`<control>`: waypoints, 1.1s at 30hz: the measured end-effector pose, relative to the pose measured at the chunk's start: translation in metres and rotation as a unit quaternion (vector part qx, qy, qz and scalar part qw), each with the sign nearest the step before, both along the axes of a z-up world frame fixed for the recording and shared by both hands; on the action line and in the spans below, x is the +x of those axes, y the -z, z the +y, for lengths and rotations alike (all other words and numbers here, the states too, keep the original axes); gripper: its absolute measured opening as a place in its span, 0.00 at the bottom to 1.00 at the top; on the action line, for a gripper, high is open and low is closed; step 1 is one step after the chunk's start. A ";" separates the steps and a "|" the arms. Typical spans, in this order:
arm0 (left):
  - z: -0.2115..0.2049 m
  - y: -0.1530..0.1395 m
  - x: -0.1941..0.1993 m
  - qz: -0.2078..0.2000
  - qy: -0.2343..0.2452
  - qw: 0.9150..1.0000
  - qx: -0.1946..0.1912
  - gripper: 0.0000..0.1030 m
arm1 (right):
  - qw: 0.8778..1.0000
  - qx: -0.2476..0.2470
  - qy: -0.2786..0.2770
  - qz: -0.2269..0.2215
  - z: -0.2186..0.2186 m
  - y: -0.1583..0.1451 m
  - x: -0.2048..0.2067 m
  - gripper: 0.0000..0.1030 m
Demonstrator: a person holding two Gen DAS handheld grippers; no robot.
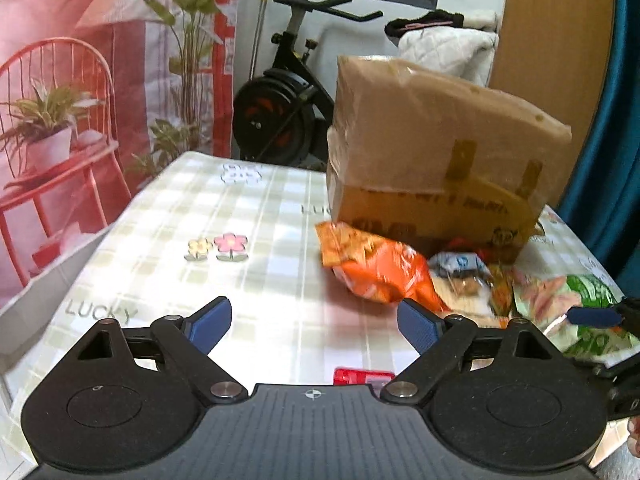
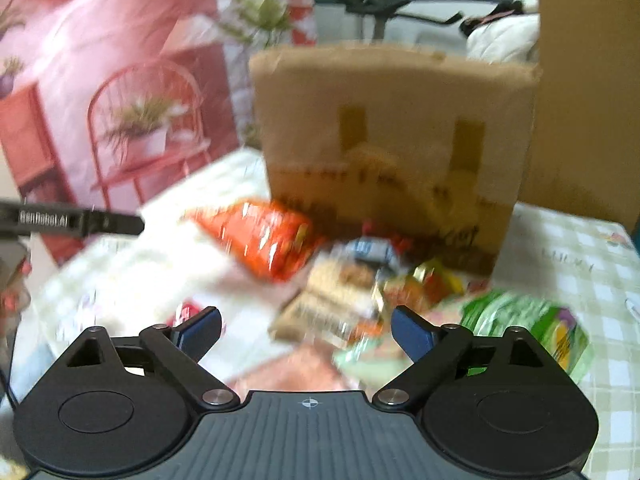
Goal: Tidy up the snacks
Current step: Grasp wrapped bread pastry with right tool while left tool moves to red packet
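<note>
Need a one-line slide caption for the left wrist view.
Open left gripper above checked tablecloth, facing orange snack bag, mixed packets and a brown paper bag.

pale green-and-white checked tablecloth [image 1: 168, 240] with little flowers, brown cardboard box [image 1: 432, 152], bright orange snack bag [image 1: 372, 264], green packet [image 2: 532, 324], pink backdrop [image 1: 80, 80]

The left gripper [image 1: 314, 322] and right gripper [image 2: 306, 330] look alike: matte black bodies with ribbed centres, round side discs, silver screws, a small crosshair mark (white) and blue ridged pads [image 1: 418, 330].
</note>
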State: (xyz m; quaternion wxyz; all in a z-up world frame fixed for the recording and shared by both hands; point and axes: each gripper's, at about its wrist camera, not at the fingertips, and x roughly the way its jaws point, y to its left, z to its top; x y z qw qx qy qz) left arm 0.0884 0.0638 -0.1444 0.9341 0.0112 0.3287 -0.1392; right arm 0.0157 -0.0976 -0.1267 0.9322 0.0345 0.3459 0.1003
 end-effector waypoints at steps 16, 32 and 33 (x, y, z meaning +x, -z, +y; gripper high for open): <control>-0.008 0.018 -0.012 0.025 0.016 0.999 0.015 0.87 | 0.994 -0.031 -0.072 0.080 -0.001 0.033 0.014 0.92; -0.007 0.026 -0.011 0.044 0.007 0.999 0.017 0.87 | 0.988 -0.059 -0.095 0.104 0.009 0.041 0.024 0.94; -0.008 0.027 -0.011 0.045 0.007 0.999 0.018 0.87 | 0.988 -0.060 -0.096 0.103 0.010 0.042 0.024 0.94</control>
